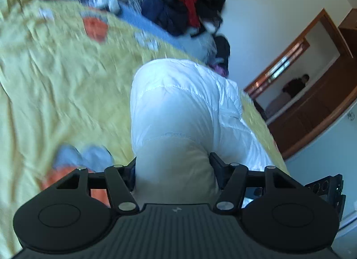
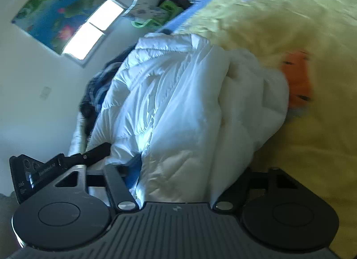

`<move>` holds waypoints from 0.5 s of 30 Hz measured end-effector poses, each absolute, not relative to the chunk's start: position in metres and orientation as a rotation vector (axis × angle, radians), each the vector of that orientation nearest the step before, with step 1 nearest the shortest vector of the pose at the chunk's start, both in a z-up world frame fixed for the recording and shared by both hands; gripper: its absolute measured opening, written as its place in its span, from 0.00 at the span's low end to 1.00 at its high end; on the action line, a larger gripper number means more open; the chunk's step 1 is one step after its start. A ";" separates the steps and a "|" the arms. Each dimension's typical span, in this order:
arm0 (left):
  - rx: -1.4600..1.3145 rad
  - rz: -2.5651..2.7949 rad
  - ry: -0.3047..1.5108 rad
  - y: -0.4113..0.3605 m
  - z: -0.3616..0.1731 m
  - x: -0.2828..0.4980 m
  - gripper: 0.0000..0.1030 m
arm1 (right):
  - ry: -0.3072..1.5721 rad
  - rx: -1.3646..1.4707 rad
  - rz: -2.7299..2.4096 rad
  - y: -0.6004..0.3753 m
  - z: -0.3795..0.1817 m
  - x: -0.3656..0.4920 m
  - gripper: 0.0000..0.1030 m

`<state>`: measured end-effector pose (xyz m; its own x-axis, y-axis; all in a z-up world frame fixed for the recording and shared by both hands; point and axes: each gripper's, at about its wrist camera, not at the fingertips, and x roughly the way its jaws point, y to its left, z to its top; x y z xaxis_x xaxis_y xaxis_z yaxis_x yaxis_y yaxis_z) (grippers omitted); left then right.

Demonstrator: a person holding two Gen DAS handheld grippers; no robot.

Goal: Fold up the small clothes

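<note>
— Two grippers were on one garment, then? Where was it lying?

— Yes, both on the white puffer jacket (image 1: 183, 111). It lay on the yellow bedspread (image 1: 55, 76), bunched into a thick roll, running from the near edge away toward about one o'clock in the left wrist view. In the right wrist view the same jacket (image 2: 169, 107) ran up toward eleven o'clock, with the bedspread (image 2: 290, 35) filling the three o'clock side.

— And the tongs themselves?

— The left gripper (image 1: 174, 169) had padded fabric packed between its fingers, which stood partway closed against the bulk, so I judged it clamped on the jacket. The right gripper (image 2: 176, 176) looked the same: jacket filled the gap, though its far finger was mostly buried in the fabric.

— Why hold it at two spots?

— My guess was that a puffy garment springs open, so pinching one end at two points keeps the layers together for lifting or folding over.

— Anything else about?

— A heap of dark and red clothes (image 1: 185, 2) sat at twelve o'clock in the left view, well apart from the jacket. An orange patch (image 2: 299, 76) on the bedspread showed just beside the jacket at three o'clock in the right view.
</note>
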<state>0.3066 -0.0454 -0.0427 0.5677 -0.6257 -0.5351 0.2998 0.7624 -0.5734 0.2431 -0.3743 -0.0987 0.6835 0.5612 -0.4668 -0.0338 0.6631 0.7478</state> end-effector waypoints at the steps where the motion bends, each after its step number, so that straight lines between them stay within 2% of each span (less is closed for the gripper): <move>1: -0.440 -0.548 0.771 -0.038 -0.037 0.308 0.59 | 0.748 0.766 0.395 -0.364 -0.095 0.252 0.57; 5: -0.423 -0.450 0.728 -0.010 -0.034 0.328 0.60 | 0.742 0.715 0.421 -0.325 -0.085 0.295 0.56; 7: -0.449 -0.393 0.763 0.006 -0.048 0.343 0.63 | 0.785 0.727 0.419 -0.310 -0.091 0.321 0.56; 8: -0.483 -0.374 0.785 0.014 -0.057 0.349 0.66 | 0.809 0.733 0.412 -0.306 -0.095 0.332 0.61; 11: -0.601 -0.375 0.808 0.037 -0.074 0.352 0.73 | 0.853 0.833 0.361 -0.306 -0.114 0.343 0.90; 12: -0.626 -0.384 0.806 0.041 -0.075 0.350 0.78 | 0.832 0.870 0.358 -0.309 -0.115 0.340 0.93; 15: -0.674 -0.401 0.805 0.052 -0.071 0.345 0.79 | 0.806 0.989 0.328 -0.330 -0.114 0.324 0.97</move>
